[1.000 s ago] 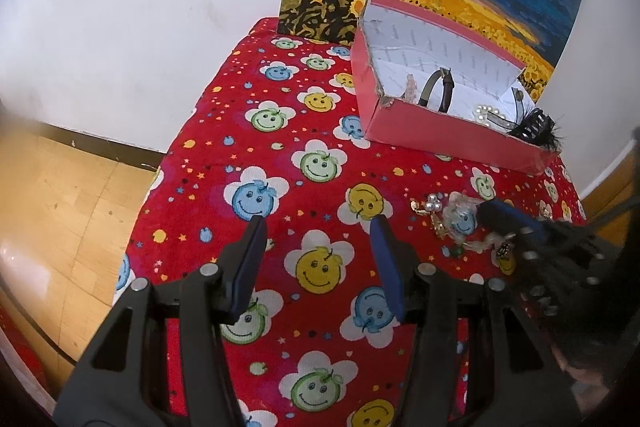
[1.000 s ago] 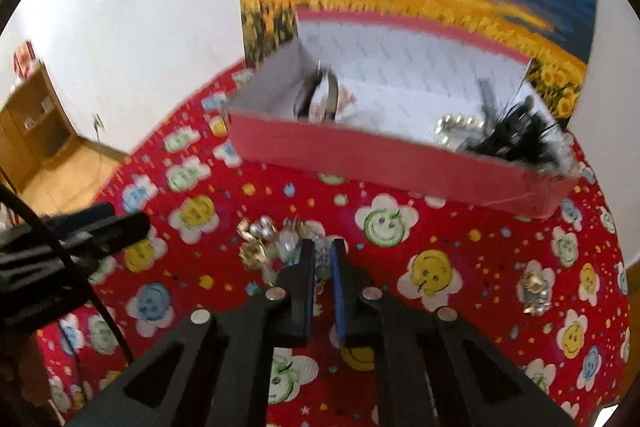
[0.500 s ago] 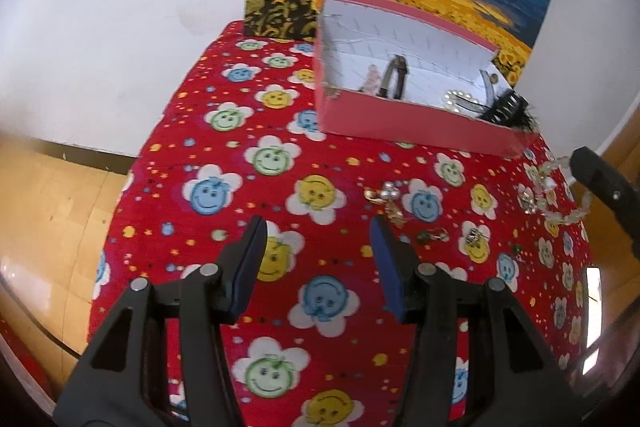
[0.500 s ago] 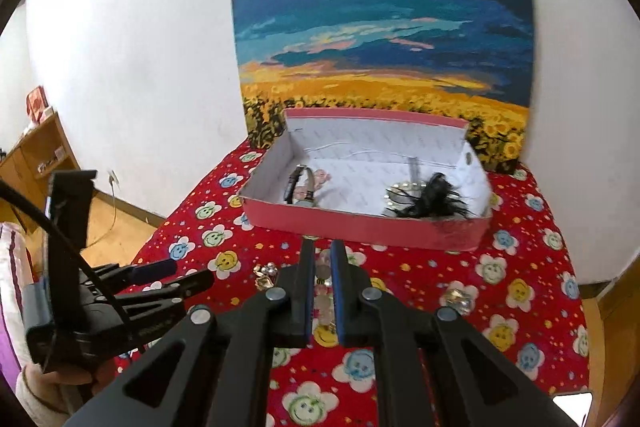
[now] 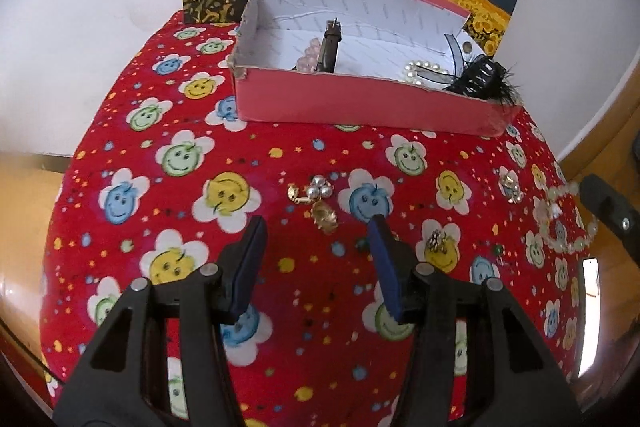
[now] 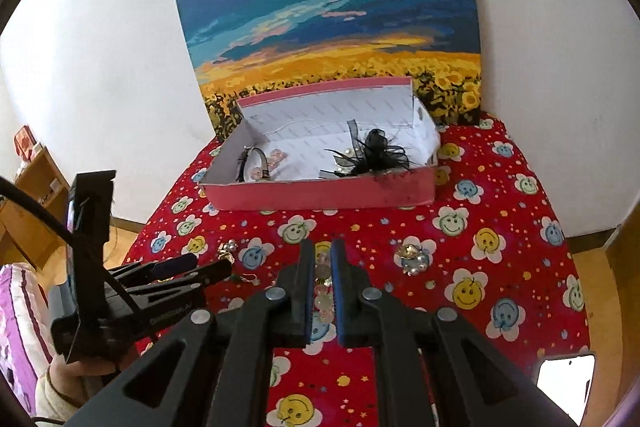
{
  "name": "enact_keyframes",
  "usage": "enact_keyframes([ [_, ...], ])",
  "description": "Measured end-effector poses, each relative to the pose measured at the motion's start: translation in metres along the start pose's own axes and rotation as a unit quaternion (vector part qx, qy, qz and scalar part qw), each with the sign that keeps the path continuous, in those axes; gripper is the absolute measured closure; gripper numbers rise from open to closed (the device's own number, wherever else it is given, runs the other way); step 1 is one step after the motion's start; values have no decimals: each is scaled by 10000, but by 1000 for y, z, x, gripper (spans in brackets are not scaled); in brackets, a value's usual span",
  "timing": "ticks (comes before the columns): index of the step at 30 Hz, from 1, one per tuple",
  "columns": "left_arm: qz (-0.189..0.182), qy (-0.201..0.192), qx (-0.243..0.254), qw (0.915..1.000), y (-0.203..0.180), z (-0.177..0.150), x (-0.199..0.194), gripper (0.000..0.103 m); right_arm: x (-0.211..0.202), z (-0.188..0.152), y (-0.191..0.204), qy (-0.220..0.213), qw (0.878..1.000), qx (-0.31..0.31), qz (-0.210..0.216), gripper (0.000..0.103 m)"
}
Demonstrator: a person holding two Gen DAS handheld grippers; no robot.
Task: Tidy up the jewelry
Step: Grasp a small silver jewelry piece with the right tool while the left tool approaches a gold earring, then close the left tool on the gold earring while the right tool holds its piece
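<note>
A pink box (image 5: 360, 105) (image 6: 320, 193) stands at the back of the red smiley cloth and holds a black strap, pink beads, pearls and a black feather clip (image 6: 376, 155). My left gripper (image 5: 318, 239) is open and empty, just short of a gold and pearl brooch (image 5: 316, 193) on the cloth. My right gripper (image 6: 320, 263) is shut on a clear bead bracelet (image 6: 322, 291) and holds it above the cloth; the bracelet hangs at the right edge of the left wrist view (image 5: 560, 223).
More small pieces lie on the cloth: a rhinestone brooch (image 5: 510, 187) (image 6: 412, 259) and a small earring (image 5: 438, 239). A sunflower painting (image 6: 332, 39) leans on the white wall behind the box. Wooden floor lies around the table.
My right gripper has lifted the bead bracelet up and back from the cloth. My left gripper has swung to face the box and the gold brooch.
</note>
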State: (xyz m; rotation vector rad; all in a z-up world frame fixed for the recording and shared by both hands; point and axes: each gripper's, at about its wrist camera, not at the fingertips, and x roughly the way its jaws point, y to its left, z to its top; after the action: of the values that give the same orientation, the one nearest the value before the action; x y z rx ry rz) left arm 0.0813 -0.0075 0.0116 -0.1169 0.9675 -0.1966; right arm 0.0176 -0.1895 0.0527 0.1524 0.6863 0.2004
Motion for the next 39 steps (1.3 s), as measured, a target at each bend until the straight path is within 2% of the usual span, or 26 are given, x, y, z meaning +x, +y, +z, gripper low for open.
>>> enact_keyframes([
  [5,28,43,-87,9999,1,5,10,75,1,-2,-11,-12,9999,89,131,94],
  [10,88,30,16,10000,-6,6,16,79,4,-4,-20,22,9995,225,217,94],
  [12,133,5,86,9999,-9,6,18,86,6,-4,-22,38,9994,253,238,94],
  [13,193,-6,158,9997,-11,6,19,94,8,-4,-22,50,9993,266,265,94],
  [14,264,-13,225,9994,-12,6,19,97,8,-4,-22,54,9992,273,274,94],
  [21,149,-74,273,9995,-14,4,11,98,9,-6,-21,78,9991,282,319,94],
  [22,119,-119,279,9995,-15,4,6,103,9,-6,-22,70,9991,286,315,94],
  [31,-199,-539,255,9980,-17,10,-39,103,-4,-5,-18,-55,9991,293,309,94],
  [39,-319,-796,204,9961,-14,13,-69,103,-21,-5,-11,-185,9990,196,352,94],
])
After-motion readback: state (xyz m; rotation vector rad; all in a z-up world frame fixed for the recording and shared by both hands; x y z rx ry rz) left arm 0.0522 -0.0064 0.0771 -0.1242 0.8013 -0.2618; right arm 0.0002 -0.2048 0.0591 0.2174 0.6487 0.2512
